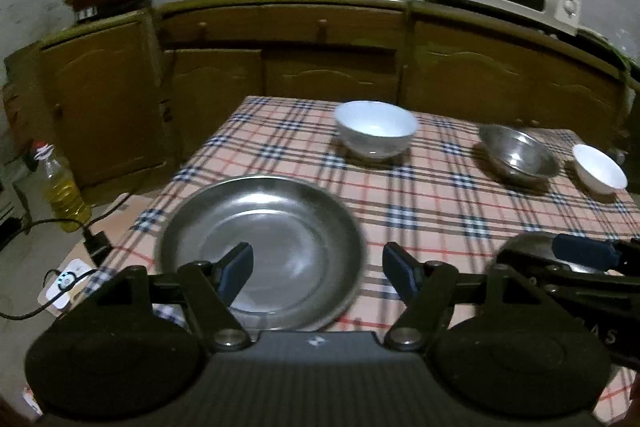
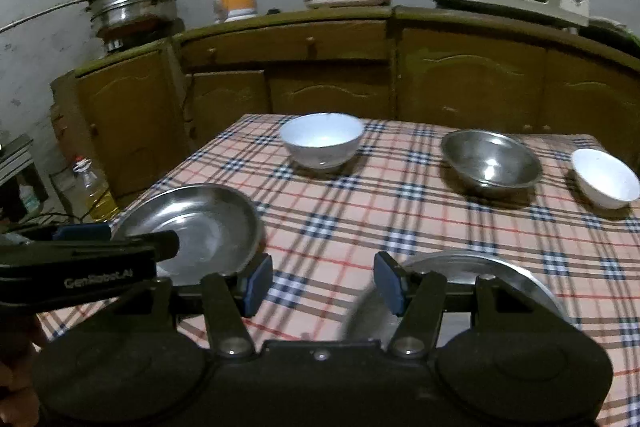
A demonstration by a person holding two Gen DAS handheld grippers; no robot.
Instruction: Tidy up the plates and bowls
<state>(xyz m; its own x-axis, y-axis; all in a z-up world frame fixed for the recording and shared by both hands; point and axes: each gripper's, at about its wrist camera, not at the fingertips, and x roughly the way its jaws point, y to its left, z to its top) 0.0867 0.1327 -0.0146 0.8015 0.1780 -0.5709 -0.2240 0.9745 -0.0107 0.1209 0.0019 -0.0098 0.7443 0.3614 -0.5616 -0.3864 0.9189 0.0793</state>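
Tablecloth first, checked pink and navy, spread over the whole work surface with every dish sitting on it. Two steel plates lie nearest the person: the left steel plate sits flat right under the left gripper, and the right steel plate lies under the right gripper, partly hidden by its mechanism. Further back stand the big white bowl, the steel bowl to its right, and the small white bowl near the far right edge, all well apart from one another.

Both grippers hang above the cloth with jaws standing wide and nothing between the pads. The left gripper's left pad overlaps the near plate's face in view, but nothing is clamped. No grip on either side, then.

Judging by the layout, the sensible move is to nest like with like: one plate onto the other, bowls stacked by size. For a thin steel plate lying flat, the tricky part is the rim; a pad needs to come in low and pinch the raised lip from the side, since steel on cloth may slide away. Keeping the plate level on the carry would stop it clattering against its partner.
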